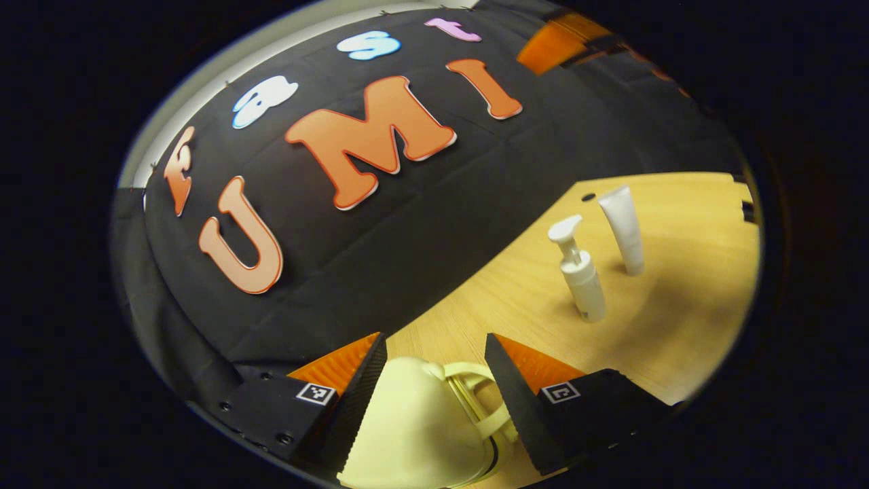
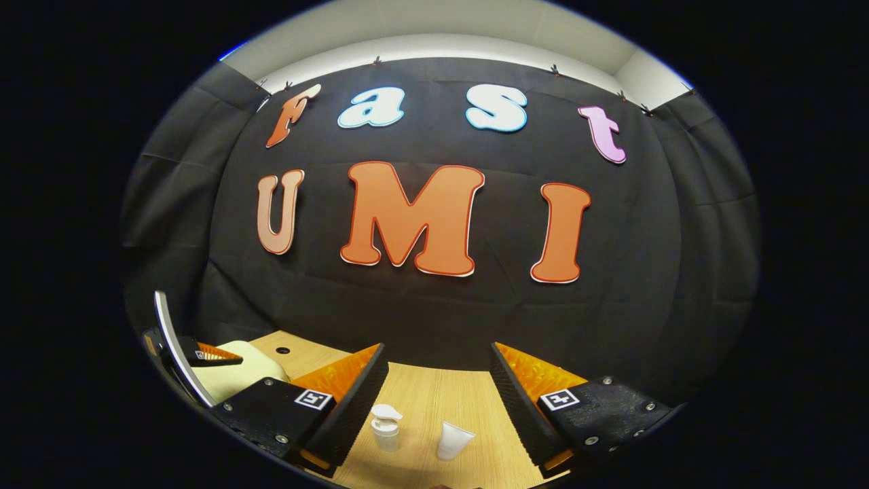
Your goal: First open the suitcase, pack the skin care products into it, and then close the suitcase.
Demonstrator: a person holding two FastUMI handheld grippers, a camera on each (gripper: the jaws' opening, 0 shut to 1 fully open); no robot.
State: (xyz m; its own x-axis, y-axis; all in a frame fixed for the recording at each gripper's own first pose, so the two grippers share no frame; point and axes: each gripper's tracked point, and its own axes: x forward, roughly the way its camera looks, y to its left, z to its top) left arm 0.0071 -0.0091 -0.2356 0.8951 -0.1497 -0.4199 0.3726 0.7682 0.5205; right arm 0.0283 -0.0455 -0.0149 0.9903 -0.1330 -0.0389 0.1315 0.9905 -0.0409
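A small cream suitcase (image 1: pixel 407 435) lies shut on the wooden table (image 1: pixel 679 326), its handle (image 1: pixel 475 397) toward the far side. My left gripper (image 1: pixel 434 380) hovers over it, open, one finger on each side of the handle end. A white pump bottle (image 1: pixel 582 275) and a white tube (image 1: pixel 624 227) stand upright farther right. My right gripper (image 2: pixel 438 387) hangs open above the pump bottle (image 2: pixel 385 428) and the tube (image 2: pixel 453 440), touching neither. In the right gripper view, the suitcase (image 2: pixel 241 377) sits at the far left under one of the left gripper's fingers (image 2: pixel 218 355).
The black cloth wall (image 1: pixel 407 258) stands close behind the table. A small round hole (image 1: pixel 588 197) marks the tabletop near the tube, and another hole (image 2: pixel 282 350) lies beside the suitcase. Bare wood (image 1: pixel 699 258) stretches to the right of the bottles.
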